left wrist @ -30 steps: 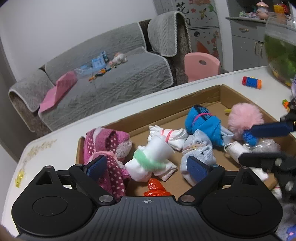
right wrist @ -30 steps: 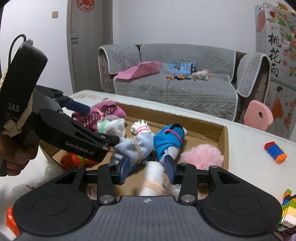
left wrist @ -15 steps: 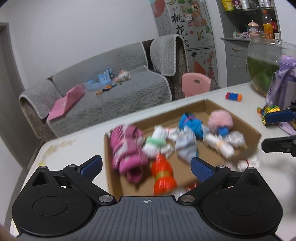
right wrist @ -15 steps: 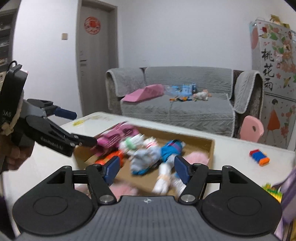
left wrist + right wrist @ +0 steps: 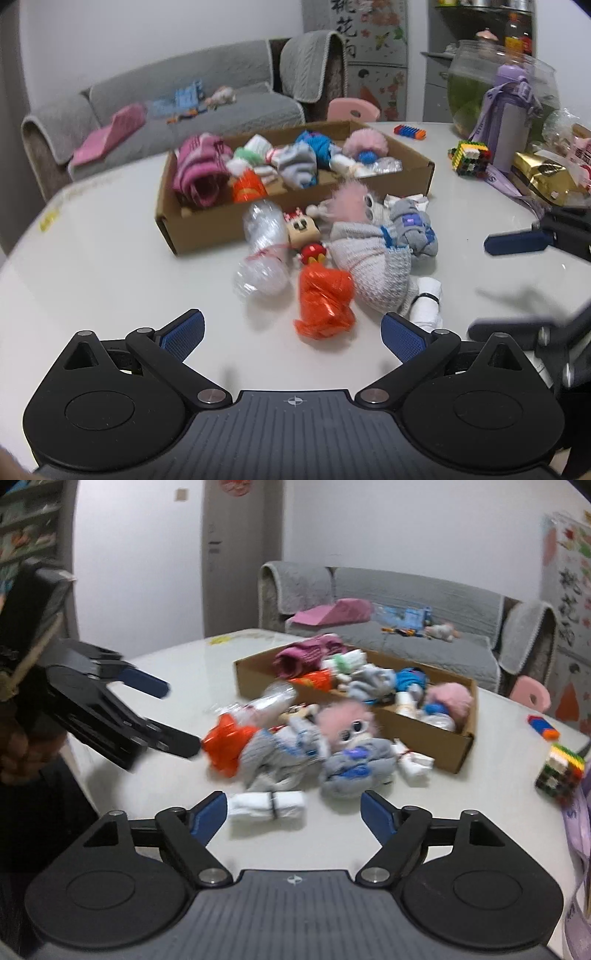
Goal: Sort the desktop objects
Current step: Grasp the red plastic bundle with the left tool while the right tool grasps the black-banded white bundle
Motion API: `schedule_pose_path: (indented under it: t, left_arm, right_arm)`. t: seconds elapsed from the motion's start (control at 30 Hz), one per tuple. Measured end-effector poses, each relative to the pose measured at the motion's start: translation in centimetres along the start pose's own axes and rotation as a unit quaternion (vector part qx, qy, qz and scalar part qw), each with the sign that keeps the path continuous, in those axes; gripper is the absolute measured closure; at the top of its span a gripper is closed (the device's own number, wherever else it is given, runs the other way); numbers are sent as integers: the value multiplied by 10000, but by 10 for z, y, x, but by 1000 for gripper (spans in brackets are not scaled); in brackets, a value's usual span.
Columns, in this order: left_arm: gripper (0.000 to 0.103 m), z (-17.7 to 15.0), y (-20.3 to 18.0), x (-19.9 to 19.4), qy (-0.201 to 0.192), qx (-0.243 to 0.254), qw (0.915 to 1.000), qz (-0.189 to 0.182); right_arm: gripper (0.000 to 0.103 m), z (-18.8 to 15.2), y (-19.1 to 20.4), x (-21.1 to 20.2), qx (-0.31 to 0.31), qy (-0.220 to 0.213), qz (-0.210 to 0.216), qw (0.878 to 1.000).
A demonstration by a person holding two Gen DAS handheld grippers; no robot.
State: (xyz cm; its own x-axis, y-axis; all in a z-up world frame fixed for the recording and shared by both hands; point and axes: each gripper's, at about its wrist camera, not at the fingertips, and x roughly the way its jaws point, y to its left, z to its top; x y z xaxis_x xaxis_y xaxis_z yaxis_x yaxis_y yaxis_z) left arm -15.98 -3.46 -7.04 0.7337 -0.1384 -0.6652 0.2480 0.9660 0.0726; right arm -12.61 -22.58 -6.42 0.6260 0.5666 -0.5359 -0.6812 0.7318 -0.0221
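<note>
Bare white table (image 5: 110, 266) is lying open on the near and left sides of the cardboard box (image 5: 207, 230). A heap of toys and socks is sitting just before the box's near wall. The left gripper (image 5: 291, 332) is gaping wide and empty, an orange bag (image 5: 325, 302) just ahead. The right gripper (image 5: 291, 808), its jaws having just been opening, is holding nothing; a white sock roll (image 5: 266, 805) is lying between its fingertips.

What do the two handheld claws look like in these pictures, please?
Both are matte black plastic. The left claw and right claw each have two round discs at the base, a ribbed grey centre plate with a small crosshair mark, silver pivot screws, angular link arms and blue textured finger pads.
</note>
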Motion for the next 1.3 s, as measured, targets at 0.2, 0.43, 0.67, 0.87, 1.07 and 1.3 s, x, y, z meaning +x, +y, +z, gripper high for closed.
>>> schedule_pose_path:
  t: [0.2, 0.43, 0.67, 0.87, 1.07, 1.3]
  left_arm:
    - [1, 5, -10, 14, 77, -293, 9994, -191]
    - [1, 6, -3, 28, 202, -675, 9972, -267]
    - [3, -1, 14, 13, 74, -1065, 9928, -538]
    - [3, 1, 31, 23, 230, -1379, 9901, -156]
    - [3, 2, 22, 38, 363, -1341, 9903, 16]
    - [8, 5, 11, 46, 263, -1409, 9884, 503]
  right_arm:
    - [25, -8, 8, 9, -135, 158, 56, 9998]
    - [25, -12, 10, 12, -159, 182, 87, 9997]
    - [25, -14, 14, 13, -234, 193, 82, 9995]
    - [25, -11, 15, 18, -213, 207, 114, 9995]
    - [25, -7, 11, 29, -164, 278, 122, 9994]
    - [29, -3, 6, 42, -157, 415, 295, 9986]
